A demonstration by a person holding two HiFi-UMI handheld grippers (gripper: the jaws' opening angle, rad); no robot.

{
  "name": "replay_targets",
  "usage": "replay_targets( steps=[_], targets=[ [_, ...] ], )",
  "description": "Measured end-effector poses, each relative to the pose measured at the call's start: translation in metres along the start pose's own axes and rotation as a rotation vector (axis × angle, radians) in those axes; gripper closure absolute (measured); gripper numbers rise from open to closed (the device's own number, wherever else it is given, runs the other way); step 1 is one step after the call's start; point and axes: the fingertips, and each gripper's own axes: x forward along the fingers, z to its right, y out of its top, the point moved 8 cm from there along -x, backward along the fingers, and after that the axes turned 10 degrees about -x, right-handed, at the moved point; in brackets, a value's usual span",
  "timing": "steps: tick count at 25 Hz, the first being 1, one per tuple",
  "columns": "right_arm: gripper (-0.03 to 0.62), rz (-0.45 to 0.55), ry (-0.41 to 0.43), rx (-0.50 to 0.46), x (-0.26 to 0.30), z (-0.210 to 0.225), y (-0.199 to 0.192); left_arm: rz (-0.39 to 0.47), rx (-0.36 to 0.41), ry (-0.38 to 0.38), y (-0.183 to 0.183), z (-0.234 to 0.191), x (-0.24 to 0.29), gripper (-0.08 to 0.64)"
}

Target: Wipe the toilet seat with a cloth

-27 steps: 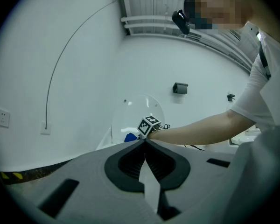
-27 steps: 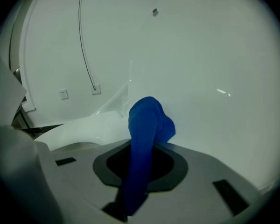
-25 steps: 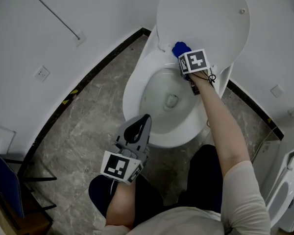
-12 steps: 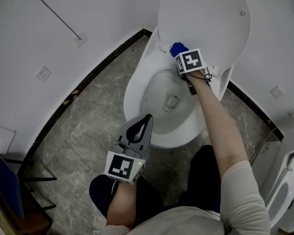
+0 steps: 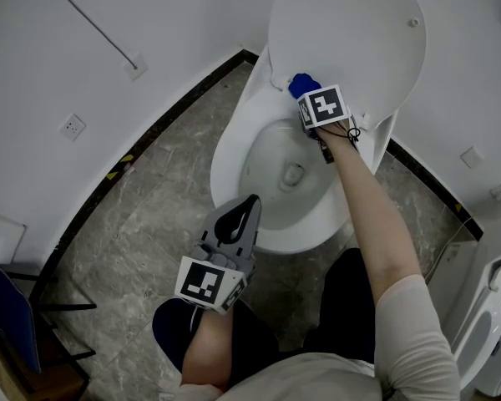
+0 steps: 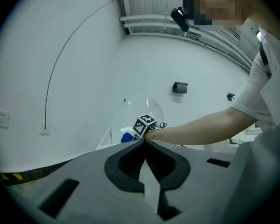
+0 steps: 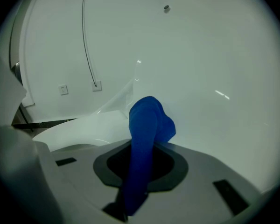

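Head view looks down; both gripper views face the toilet (image 5: 231,144).

Pretty plain room: smooth white walls (image 5: 108,23), with a dark skirting strip (image 5: 175,115) running diagonally where they meet the grey marbled stone floor (image 5: 159,199). There's a white wall socket (image 5: 71,125) at mid left and a thin white pipe (image 5: 92,21) slanting across the upper left. Some dark blue furniture (image 5: 8,312) pokes in at the lower left corner.

Blue cloth (image 7: 147,125) on white toilet (image 5: 227,153)
My cloth is deep blue, the toilet plain white, the floor (image 5: 150,215) mottled grey with a black skirting (image 5: 175,105).
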Motion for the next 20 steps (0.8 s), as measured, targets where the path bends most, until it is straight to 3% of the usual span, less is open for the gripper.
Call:
replay_targets(
  steps=[7, 14, 20],
  targets=[
    [0.531, 0.012, 0.002, 0.012, -0.001, 0.001, 0.0, -0.005, 0.005, -0.002, 0.001, 0.001, 0.0, 0.552],
    [0.529, 0.042, -0.06, -0.003, -0.004, -0.005, -0.003, -0.009, 0.008, 0.012, 0.0, 0.002, -0.004, 0.552],
    [0.529, 0.081, -0.094, -0.089, -0.012, -0.015, -0.002, 0.003, 0.018, 0.01, 0.006, 0.006, -0.003, 0.552]
  ],
)
